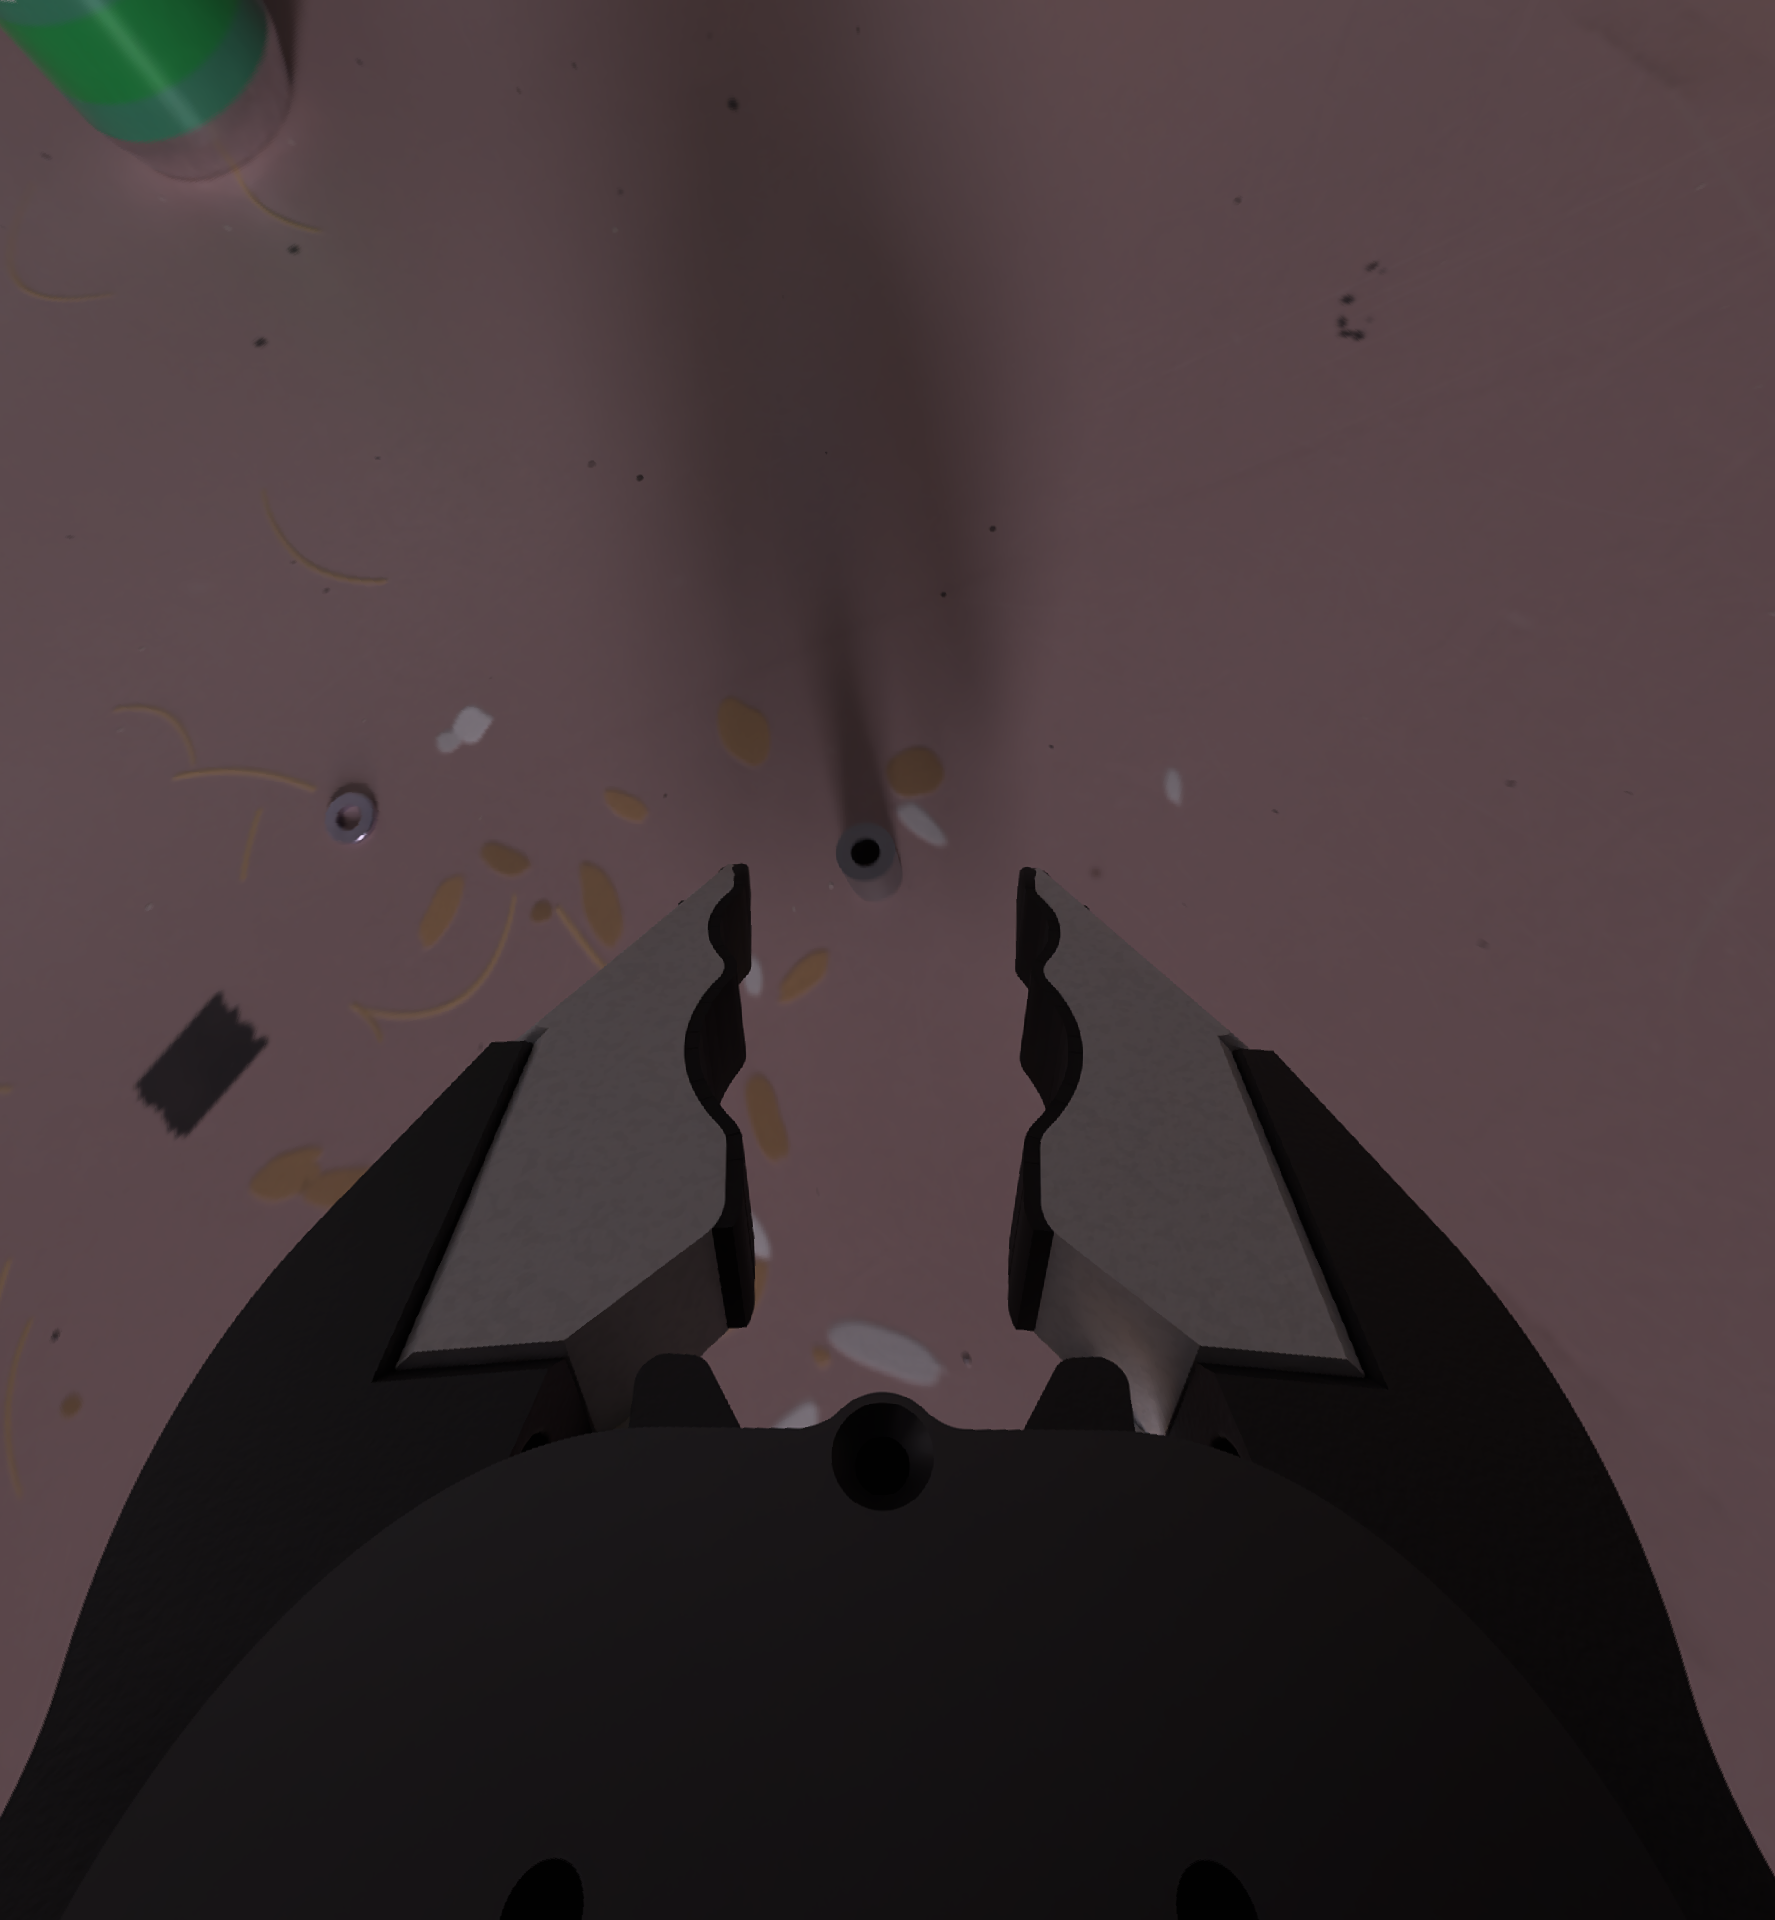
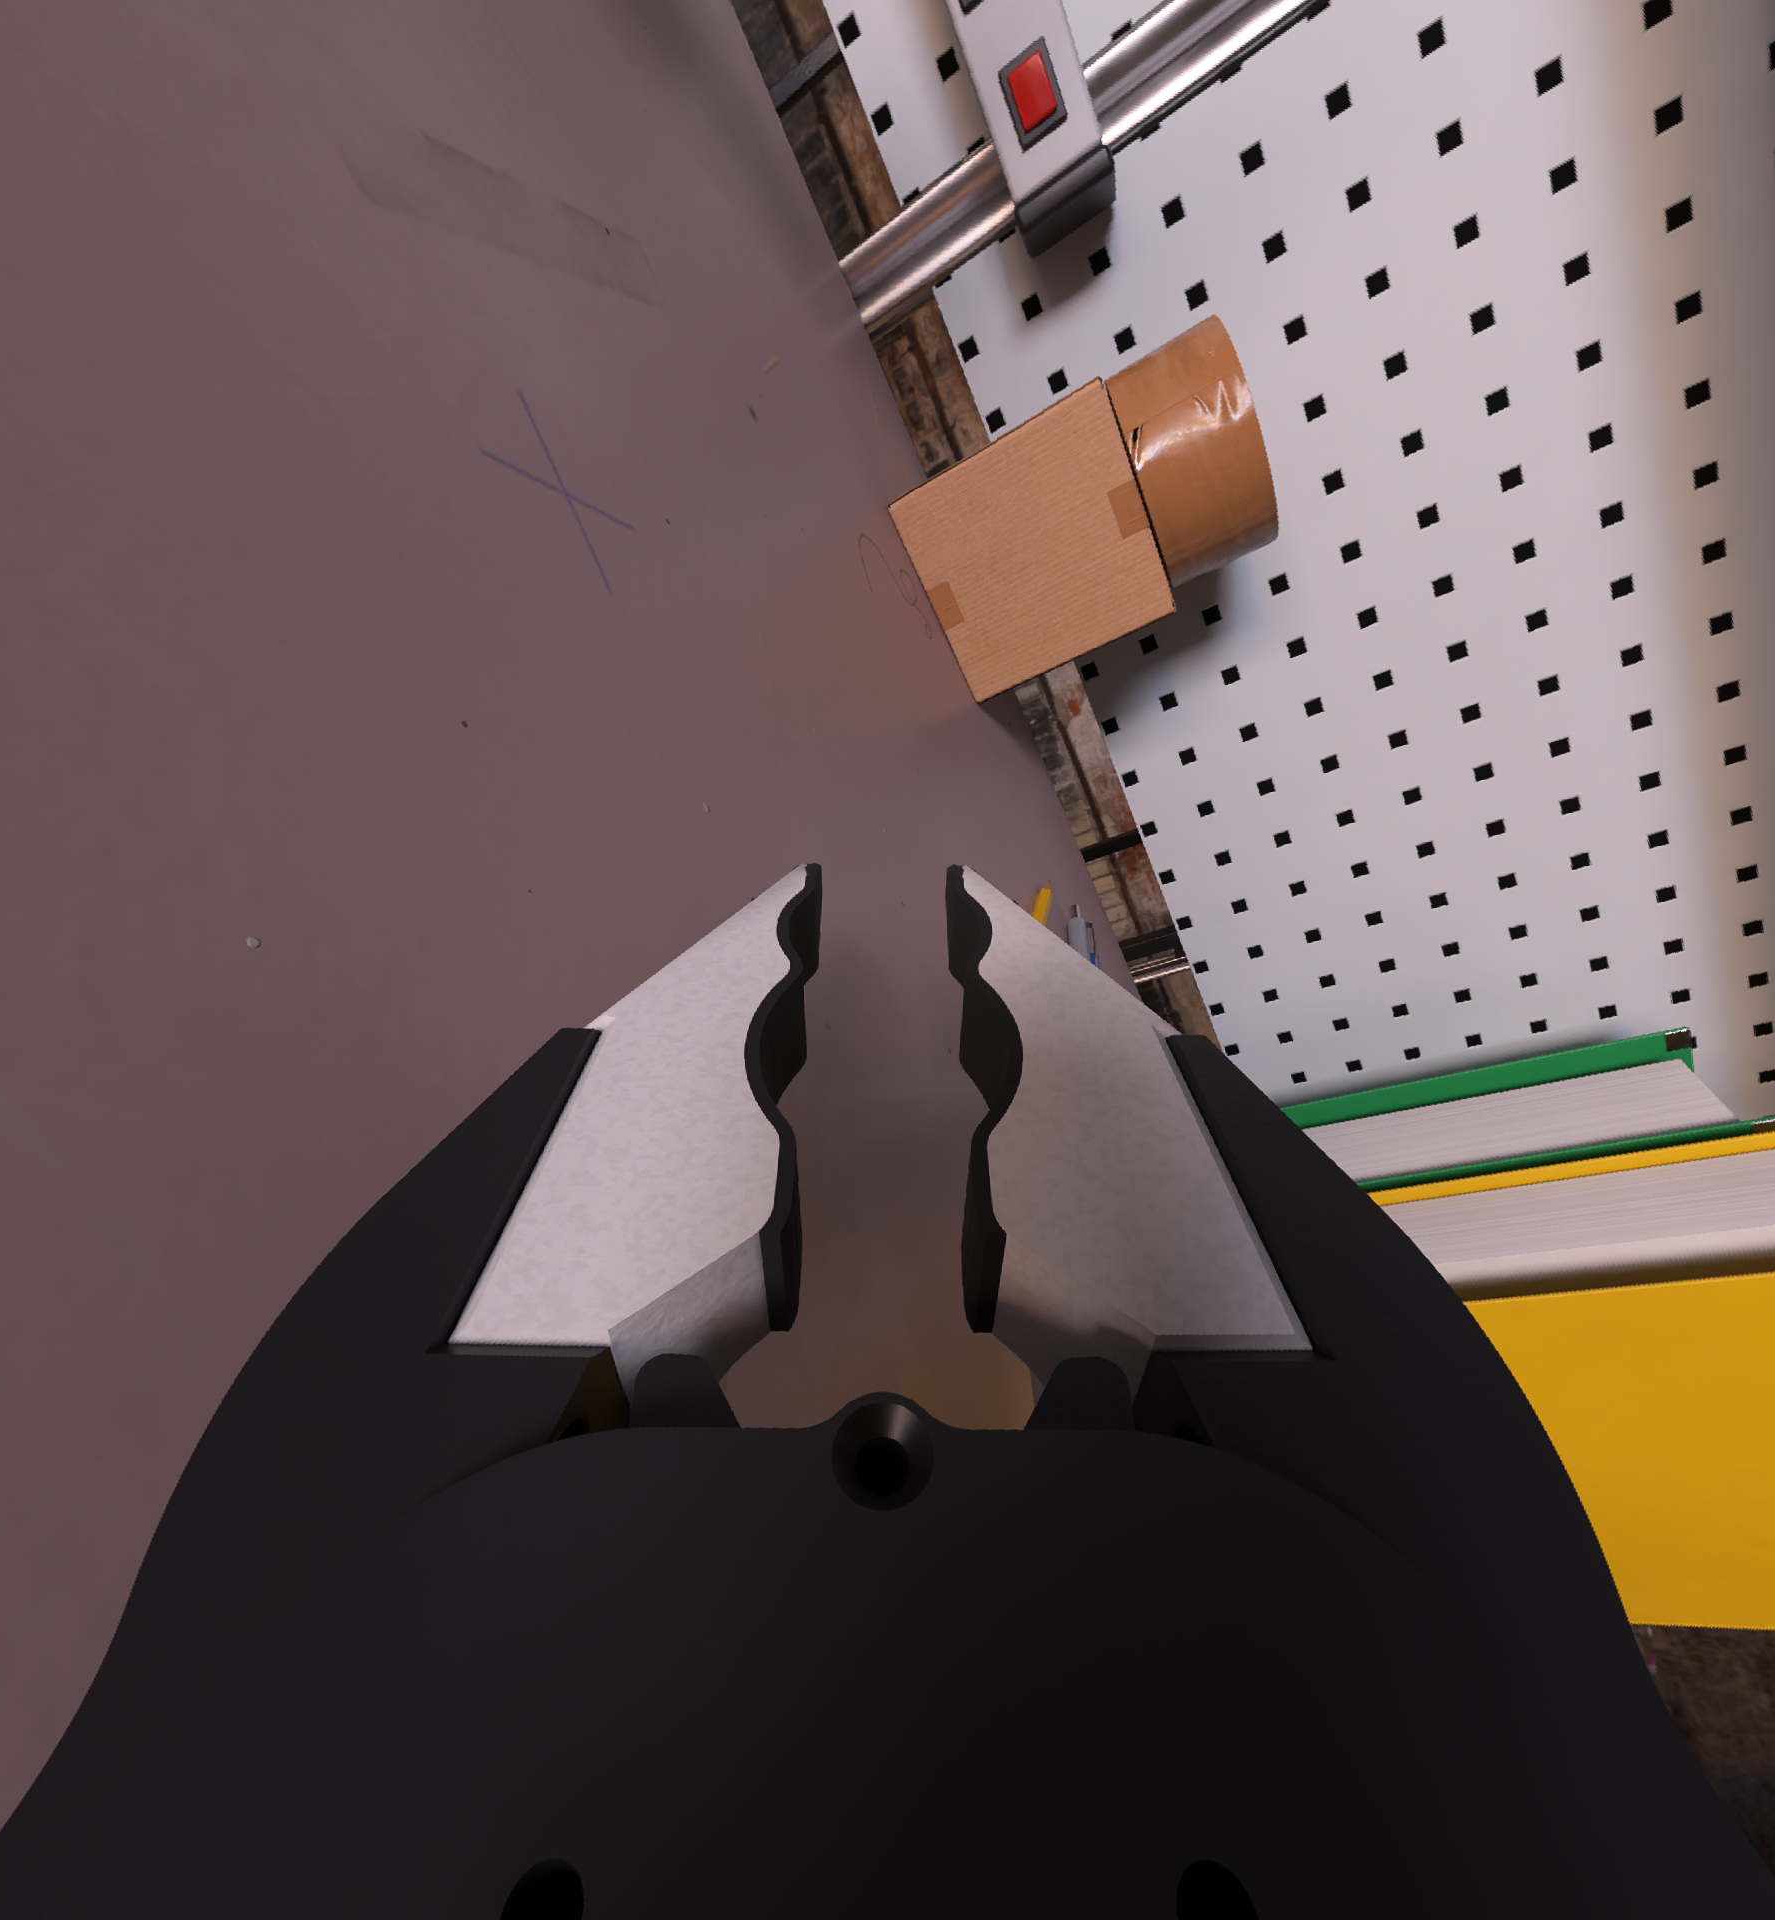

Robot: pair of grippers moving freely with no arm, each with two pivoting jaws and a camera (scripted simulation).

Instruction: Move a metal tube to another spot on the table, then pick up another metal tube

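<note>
In the left wrist view a small grey metal tube (image 1: 867,858) stands upright on the mauve table (image 1: 1382,623), seen end-on with its bore showing. A second small metal tube (image 1: 351,812) stands farther left. My left gripper (image 1: 883,883) points down at the table, open and empty, with the first tube just beyond its fingertips, between them. My right gripper (image 2: 883,883) is open with a narrower gap and empty, above a bare part of the table (image 2: 343,623). No tube shows in the right wrist view.
A green cylinder (image 1: 145,62) lies at the far left. A small black square piece (image 1: 199,1062) and scattered chips and shavings lie around the tubes. In the right wrist view are a cardboard box (image 2: 1028,540), a tape roll (image 2: 1200,457), a pegboard wall (image 2: 1537,623) and stacked books (image 2: 1589,1247).
</note>
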